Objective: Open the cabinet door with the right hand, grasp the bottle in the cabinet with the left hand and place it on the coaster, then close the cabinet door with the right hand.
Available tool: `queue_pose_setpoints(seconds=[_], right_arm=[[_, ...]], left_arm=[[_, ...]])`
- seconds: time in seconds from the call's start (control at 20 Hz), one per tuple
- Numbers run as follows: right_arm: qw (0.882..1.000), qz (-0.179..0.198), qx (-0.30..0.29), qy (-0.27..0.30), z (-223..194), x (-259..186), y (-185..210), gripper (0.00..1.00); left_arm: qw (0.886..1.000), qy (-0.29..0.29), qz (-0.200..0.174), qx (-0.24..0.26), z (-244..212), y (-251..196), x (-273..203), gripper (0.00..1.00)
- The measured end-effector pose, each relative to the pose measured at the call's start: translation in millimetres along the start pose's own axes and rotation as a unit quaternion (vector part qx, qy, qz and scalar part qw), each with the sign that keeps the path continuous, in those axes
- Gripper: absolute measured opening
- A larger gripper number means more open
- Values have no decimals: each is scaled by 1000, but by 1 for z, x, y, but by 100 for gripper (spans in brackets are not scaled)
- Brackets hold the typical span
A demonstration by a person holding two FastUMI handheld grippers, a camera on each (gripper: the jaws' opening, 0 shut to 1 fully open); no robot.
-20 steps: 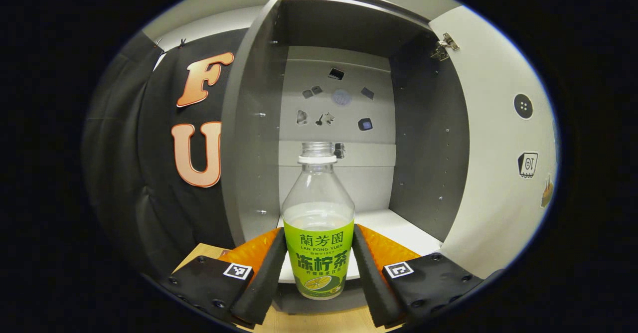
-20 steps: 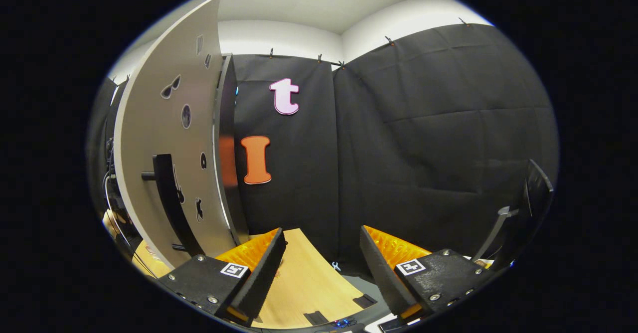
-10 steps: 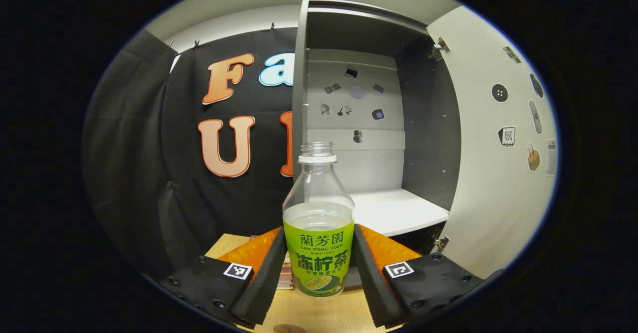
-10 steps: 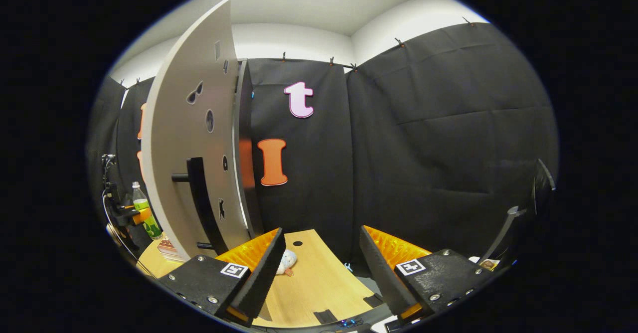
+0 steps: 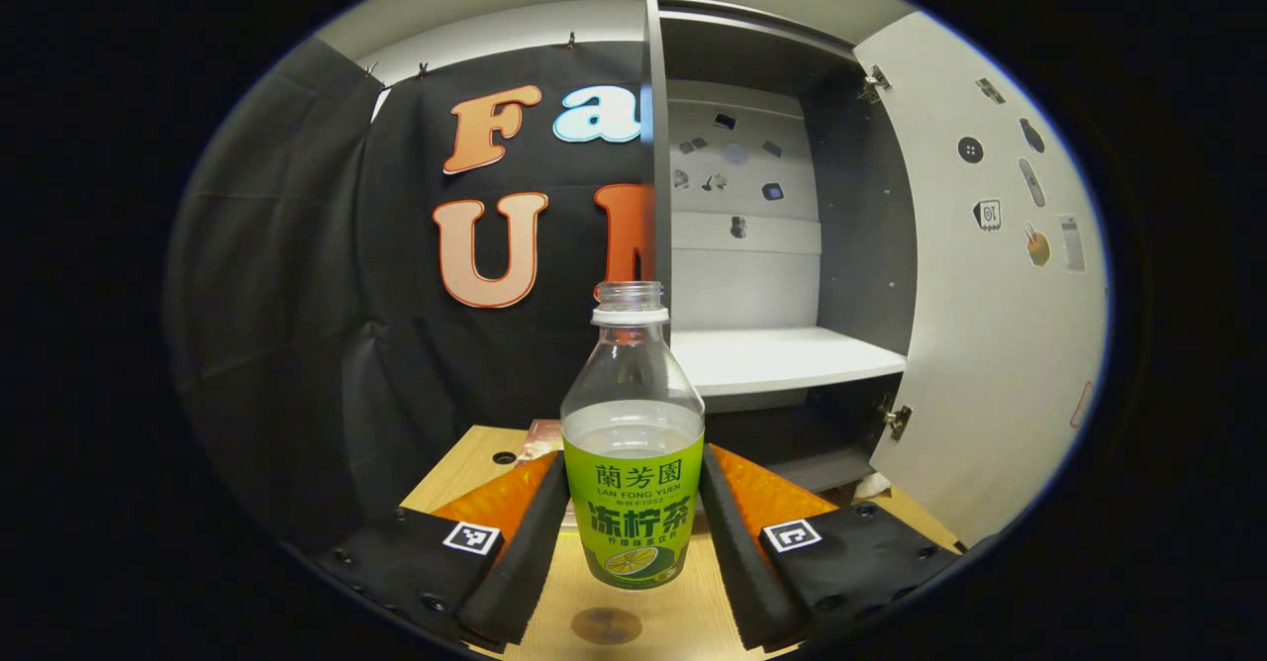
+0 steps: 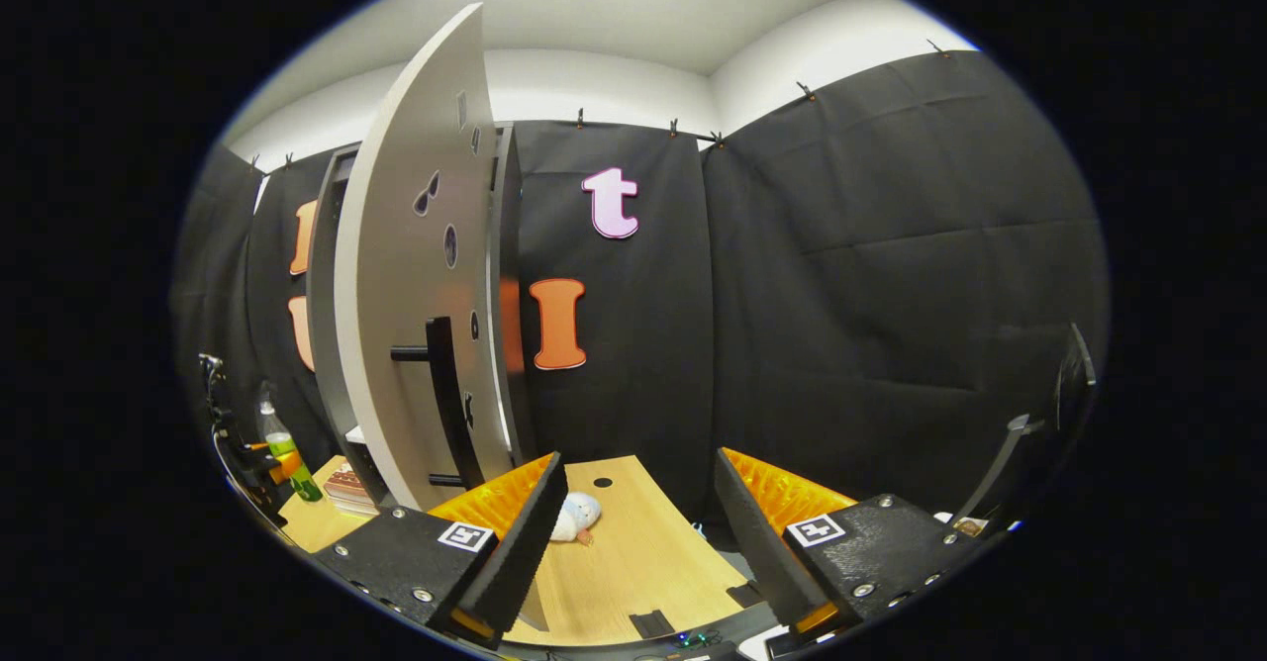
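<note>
The left gripper [image 5: 633,532] clamps both fingers on the upright bottle [image 5: 633,443], held above the wooden table [image 5: 633,631] just near-left of the open cabinet [image 5: 782,245]; the coaster's place I cannot tell. The right gripper [image 6: 638,532] hangs open, empty, right of the door [image 6: 416,285]

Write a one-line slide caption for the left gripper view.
Left gripper holds a clear plastic bottle with a green label above the wooden table, in front of the open grey cabinet.

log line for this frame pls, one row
phase: carry bottle to coaster | left gripper: shut on bottle, upright, outside cabinet | right gripper: open, empty | cabinet door: open
</note>
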State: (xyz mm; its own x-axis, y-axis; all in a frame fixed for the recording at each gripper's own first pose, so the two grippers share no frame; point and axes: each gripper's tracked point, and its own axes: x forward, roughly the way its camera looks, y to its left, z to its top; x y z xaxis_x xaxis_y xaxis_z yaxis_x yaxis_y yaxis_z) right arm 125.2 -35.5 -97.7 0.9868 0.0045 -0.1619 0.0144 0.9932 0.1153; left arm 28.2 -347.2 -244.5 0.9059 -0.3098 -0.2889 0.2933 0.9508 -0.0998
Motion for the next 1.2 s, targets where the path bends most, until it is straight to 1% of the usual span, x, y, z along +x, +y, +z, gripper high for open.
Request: queue_pose_setpoints(seconds=[0.05,0.1,0.2,0.25,0.3,0.5,0.55,0.65,0.75,0.8,0.85,0.95,1.0,1.05,1.1,1.2], right_arm=[[1000,0,1,1,-1,-1,0,92],[1000,-1,2,3,-2,-3,-1,97],[1000,-6,3,6,-4,-4,-3,97],[1000,-7,3,6,-4,-5,-3,97],[1000,-9,3,7,-4,-7,-4,92],[1000,-19,3,15,-12,-10,-5,92],[1000,-22,2,19,-15,-11,-5,87],[999,-27,1,28,-21,-14,-7,87],[999,-33,1,33,-25,-16,-7,97],[999,-35,1,35,-26,-16,-8,87],[999,-38,2,37,-28,-17,-8,92],[998,-43,2,43,-31,-17,-9,92],[998,-45,2,45,-32,-17,-8,97],[998,-47,1,48,-33,-16,-8,97],[998,-48,0,50,-35,-16,-8,92],[997,-52,-5,55,-37,-16,-7,92]], left_arm=[[1000,3,0,0,-10,3,-4,80],[1000,6,1,0,-19,6,-6,80],[1000,15,2,0,-40,12,-6,80],[1000,18,1,-3,-50,13,-5,82],[1000,19,0,-7,-58,14,-3,82],[1000,16,4,-14,-92,21,3,82],[1000,17,5,-9,-101,21,4,80],[1000,20,8,-1,-119,23,8,82],[1000,27,7,-6,-135,24,12,82],[1000,29,8,-5,-142,24,15,82],[999,32,9,-1,-147,24,17,82],[999,36,10,6,-160,26,21,82],[999,39,9,5,-166,27,23,82],[999,41,9,2,-171,27,25,82],[999,43,11,-2,-177,28,27,82],[999,48,18,-10,-188,32,29,82]])
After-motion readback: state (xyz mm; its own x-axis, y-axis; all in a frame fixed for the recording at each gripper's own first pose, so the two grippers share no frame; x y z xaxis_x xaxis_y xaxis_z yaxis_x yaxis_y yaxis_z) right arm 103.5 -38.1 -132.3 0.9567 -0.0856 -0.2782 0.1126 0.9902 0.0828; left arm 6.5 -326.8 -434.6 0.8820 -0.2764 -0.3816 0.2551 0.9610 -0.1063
